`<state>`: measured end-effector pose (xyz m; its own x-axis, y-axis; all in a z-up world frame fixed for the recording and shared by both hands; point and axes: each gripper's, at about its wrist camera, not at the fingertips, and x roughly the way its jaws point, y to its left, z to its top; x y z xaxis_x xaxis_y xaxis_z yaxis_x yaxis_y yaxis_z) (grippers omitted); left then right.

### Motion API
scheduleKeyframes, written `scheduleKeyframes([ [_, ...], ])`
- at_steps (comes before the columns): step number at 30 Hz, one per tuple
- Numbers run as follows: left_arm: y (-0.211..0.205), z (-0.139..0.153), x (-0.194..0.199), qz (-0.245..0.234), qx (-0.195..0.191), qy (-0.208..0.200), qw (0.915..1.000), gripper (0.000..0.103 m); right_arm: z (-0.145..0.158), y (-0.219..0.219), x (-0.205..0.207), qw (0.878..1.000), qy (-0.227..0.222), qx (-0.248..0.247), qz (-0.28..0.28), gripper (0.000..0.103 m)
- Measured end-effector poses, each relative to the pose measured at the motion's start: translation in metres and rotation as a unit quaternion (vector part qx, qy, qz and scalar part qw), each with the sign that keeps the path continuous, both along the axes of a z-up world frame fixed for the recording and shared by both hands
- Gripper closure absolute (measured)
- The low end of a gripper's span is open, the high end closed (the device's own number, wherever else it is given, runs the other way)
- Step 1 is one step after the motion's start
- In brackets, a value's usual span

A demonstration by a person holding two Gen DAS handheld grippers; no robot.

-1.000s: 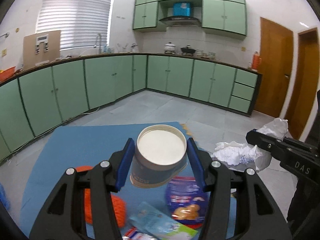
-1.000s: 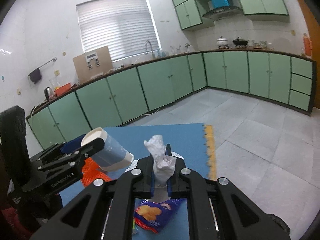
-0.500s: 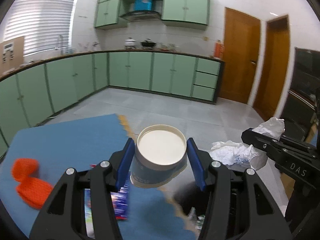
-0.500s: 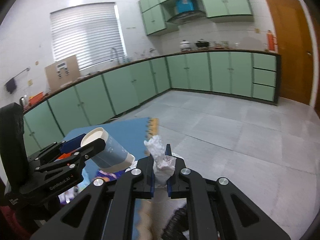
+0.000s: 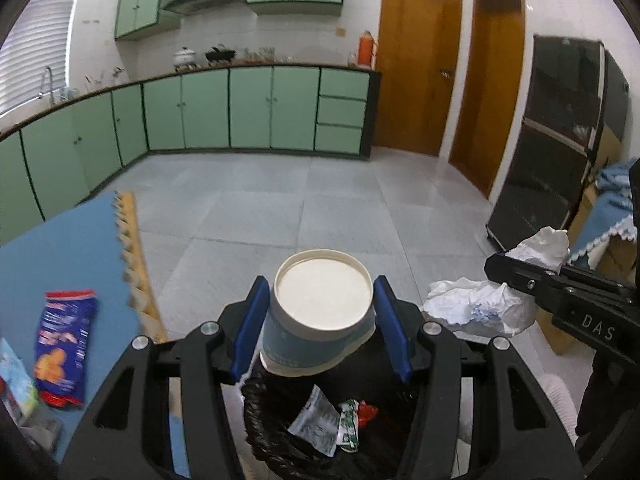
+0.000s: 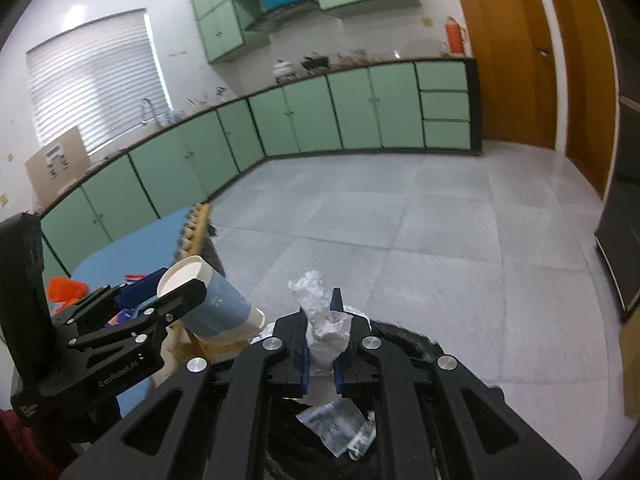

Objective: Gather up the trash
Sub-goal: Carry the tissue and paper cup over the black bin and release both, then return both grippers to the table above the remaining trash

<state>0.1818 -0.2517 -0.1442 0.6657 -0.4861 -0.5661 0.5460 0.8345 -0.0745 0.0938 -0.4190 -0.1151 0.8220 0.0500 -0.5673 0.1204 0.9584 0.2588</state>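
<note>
Your bin, lined with a black bag (image 5: 280, 432), sits directly below both claws at the near edge of each view, wrappers already lying inside, so the coming move looks like a plain release downward. The blue mat (image 5: 64, 264) on the floor lies to the left, with a snack packet (image 5: 64, 344) not yet collected. Your left claw (image 5: 320, 324) grips the paper cup (image 5: 316, 332) across its body at a mid opening, mouth facing away, its base just over the bin's left rim. Your right claw (image 6: 320, 344) is nearly closed, pinching the crumpled tissue (image 6: 324, 328) upright, over the bin's middle.
</note>
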Motion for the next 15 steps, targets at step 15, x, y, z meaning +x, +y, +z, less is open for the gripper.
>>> scheduleKeyframes([
  [15,-0.006,-0.038,0.026,-0.018,0.015,0.064,0.9977,0.047,-0.048,-0.029,0.009,0.998,0.058,0.011,-0.028,0.059],
])
